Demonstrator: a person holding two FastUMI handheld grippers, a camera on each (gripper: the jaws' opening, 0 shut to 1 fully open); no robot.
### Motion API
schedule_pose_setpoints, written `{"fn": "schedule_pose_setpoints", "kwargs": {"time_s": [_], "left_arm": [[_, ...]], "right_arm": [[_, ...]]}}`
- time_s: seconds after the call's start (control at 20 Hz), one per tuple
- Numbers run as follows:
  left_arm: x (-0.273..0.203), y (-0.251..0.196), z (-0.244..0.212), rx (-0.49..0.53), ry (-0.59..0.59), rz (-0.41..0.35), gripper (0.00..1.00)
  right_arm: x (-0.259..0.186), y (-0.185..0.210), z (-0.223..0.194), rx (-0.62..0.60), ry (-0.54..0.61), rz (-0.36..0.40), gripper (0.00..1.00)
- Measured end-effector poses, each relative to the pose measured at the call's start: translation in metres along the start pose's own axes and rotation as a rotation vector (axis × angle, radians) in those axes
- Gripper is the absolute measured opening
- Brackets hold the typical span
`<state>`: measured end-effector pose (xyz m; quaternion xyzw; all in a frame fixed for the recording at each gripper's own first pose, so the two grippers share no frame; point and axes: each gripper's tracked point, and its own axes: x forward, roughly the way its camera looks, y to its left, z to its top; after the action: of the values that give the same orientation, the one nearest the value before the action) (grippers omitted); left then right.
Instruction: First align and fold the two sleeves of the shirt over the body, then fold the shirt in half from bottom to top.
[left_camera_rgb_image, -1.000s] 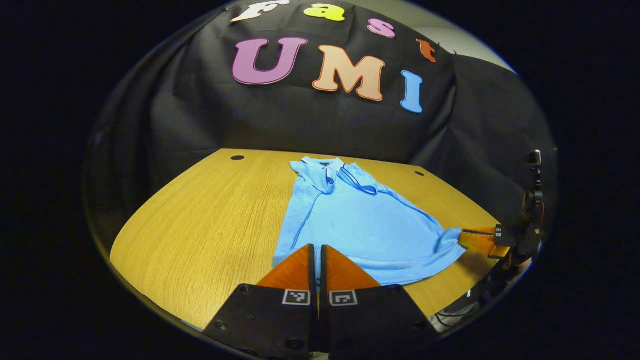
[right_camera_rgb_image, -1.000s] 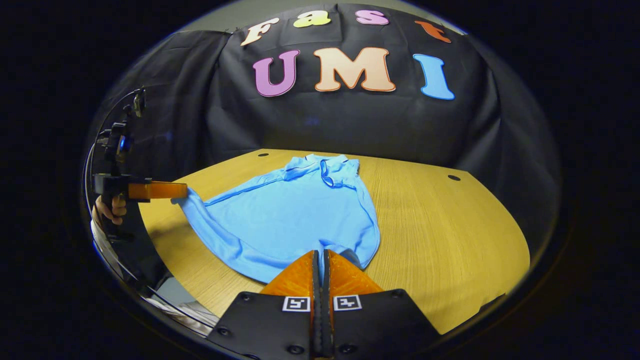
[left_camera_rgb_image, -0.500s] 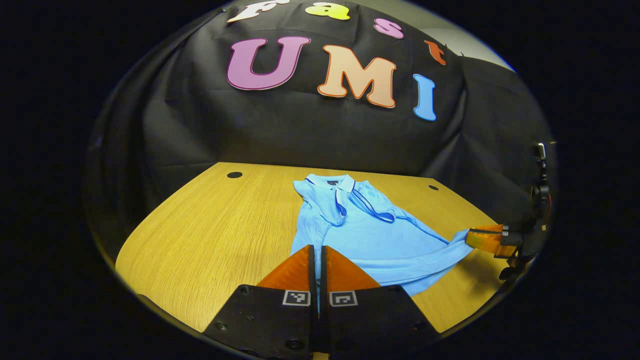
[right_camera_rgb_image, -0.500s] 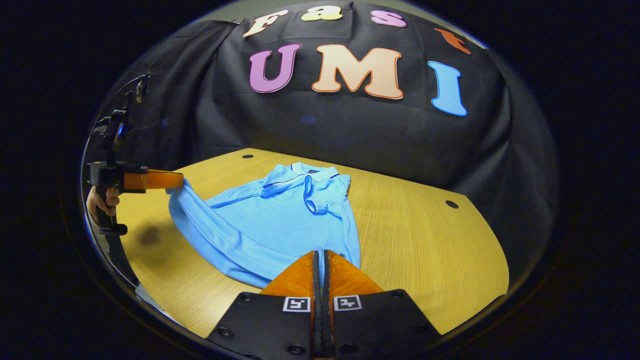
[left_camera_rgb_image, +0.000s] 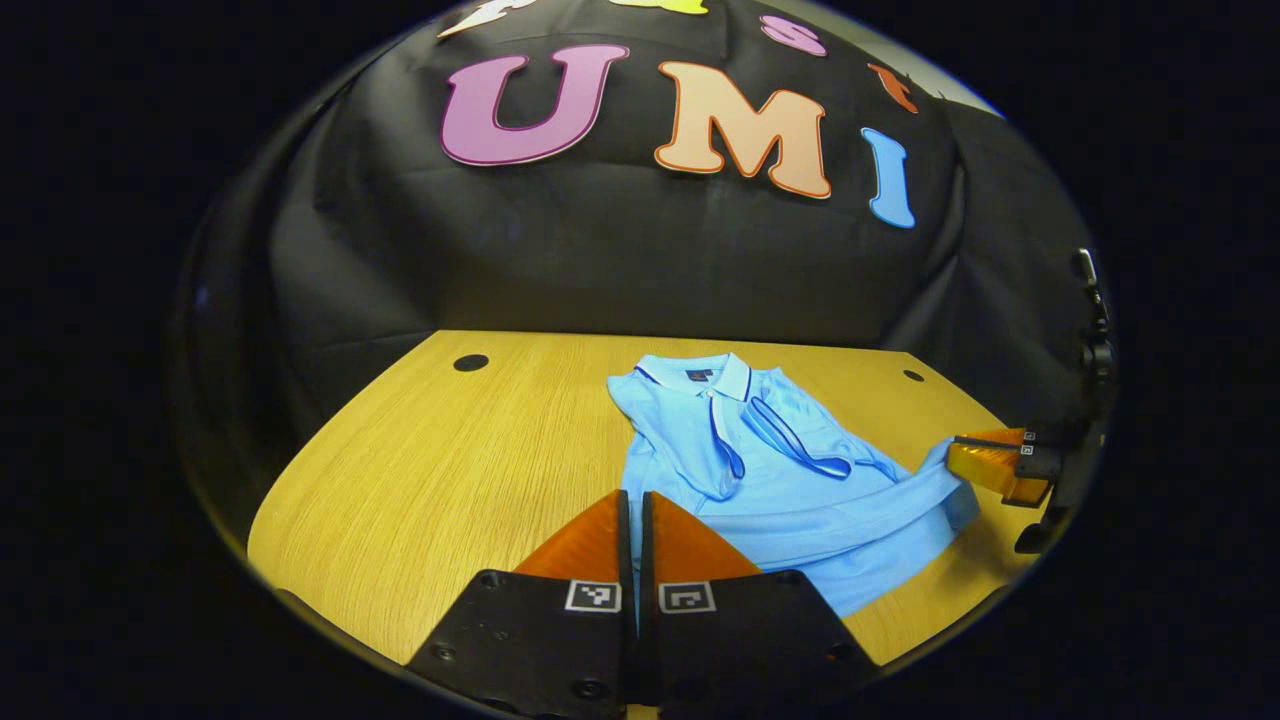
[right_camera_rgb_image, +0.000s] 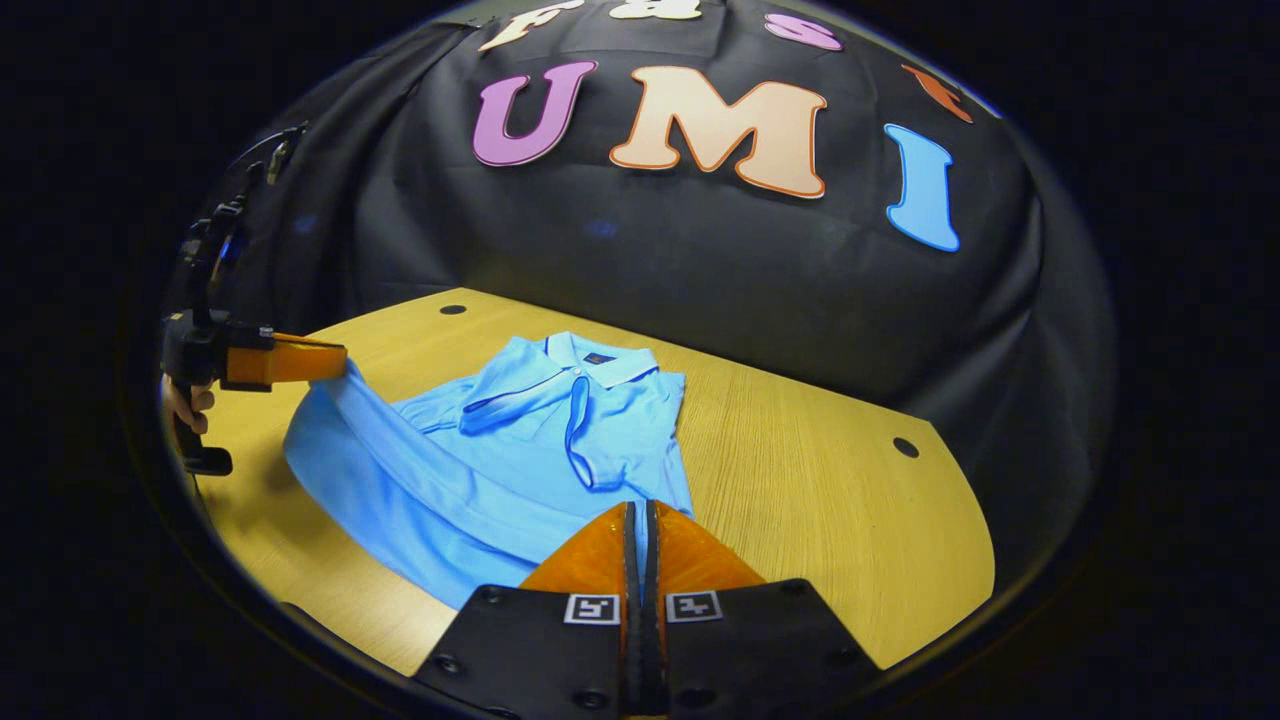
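Wooden table (left_camera_rgb_image: 420, 470): both grippers apparently pinching shirt (left_camera_rgb_image: 800, 500) hem, raised.

A wooden table (left_camera_rgb_image: 420, 470) with a yellowish, fine-grained top fills the lower part of both views; its far edge runs against the booth's wall and its near edge curves round. Small dark round holes sit in the top near the far corners (left_camera_rgb_image: 470, 362) (right_camera_rgb_image: 905, 447). Behind the table hangs a black cloth (left_camera_rgb_image: 600, 260), creased and draped in folds, closing in the back and both sides. Above the cloth a strip of pale wall (left_camera_rgb_image: 960, 90) shows at upper right. Light falls evenly on the tabletop, with soft shadows
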<state>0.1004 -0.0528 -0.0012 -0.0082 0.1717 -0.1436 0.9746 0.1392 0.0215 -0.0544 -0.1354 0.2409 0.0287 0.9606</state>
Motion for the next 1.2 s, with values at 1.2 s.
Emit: {"fn": "schedule_pose_setpoints", "kwargs": {"time_s": [1.2], "left_arm": [[0.181,0.043,0.079,0.139,-0.013,0.302,0.0]], "right_arm": [[0.194,-0.039,0.045,-0.034,0.12,-0.192,0.02]]}}
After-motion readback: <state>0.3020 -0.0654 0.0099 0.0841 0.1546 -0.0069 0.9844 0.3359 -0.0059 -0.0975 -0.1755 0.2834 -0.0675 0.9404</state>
